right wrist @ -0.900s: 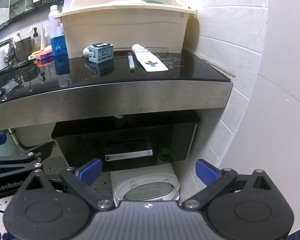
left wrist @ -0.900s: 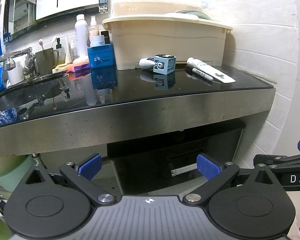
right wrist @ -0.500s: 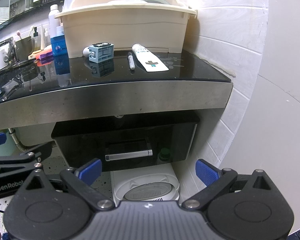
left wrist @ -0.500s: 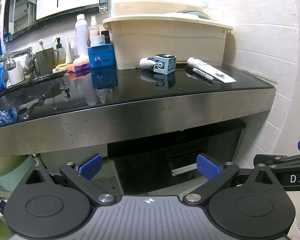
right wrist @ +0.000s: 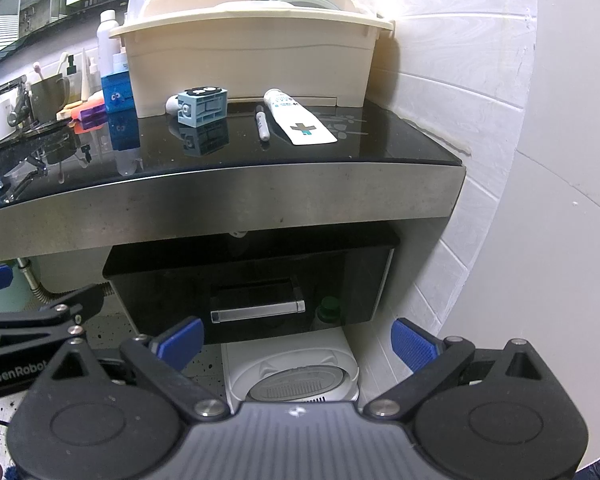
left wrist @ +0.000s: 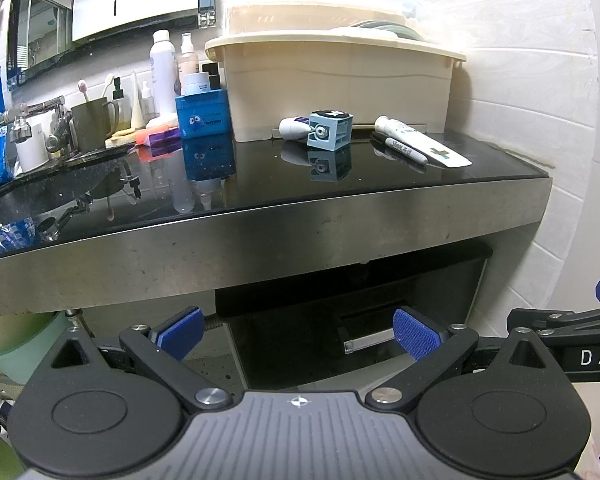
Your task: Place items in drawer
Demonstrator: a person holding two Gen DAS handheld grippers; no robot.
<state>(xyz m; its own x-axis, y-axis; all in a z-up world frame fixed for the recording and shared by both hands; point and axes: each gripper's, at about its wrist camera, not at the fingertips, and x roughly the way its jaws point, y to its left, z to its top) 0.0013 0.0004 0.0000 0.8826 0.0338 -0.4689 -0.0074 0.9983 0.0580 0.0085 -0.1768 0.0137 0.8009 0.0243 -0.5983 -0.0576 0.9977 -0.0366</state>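
Note:
A black drawer (right wrist: 252, 280) with a silver handle (right wrist: 258, 312) hangs shut under the counter; it also shows in the left wrist view (left wrist: 352, 312). On the black countertop lie a light blue block (right wrist: 202, 107), a white marker (right wrist: 262, 123), a flat white tube (right wrist: 300, 118) and a small white tube (left wrist: 294, 128) behind the block. The block (left wrist: 330, 129), marker (left wrist: 406, 150) and flat tube (left wrist: 420, 142) show in the left wrist view too. My left gripper (left wrist: 298, 334) and right gripper (right wrist: 296, 340) are open and empty, held low in front of the drawer.
A beige lidded bin (right wrist: 252, 44) stands at the back of the counter. A blue box (left wrist: 203, 114), bottles, a cup and a tap (left wrist: 32, 116) stand to the left by the sink. A white round appliance (right wrist: 296, 376) sits on the floor under the drawer. A tiled wall (right wrist: 460, 120) is right.

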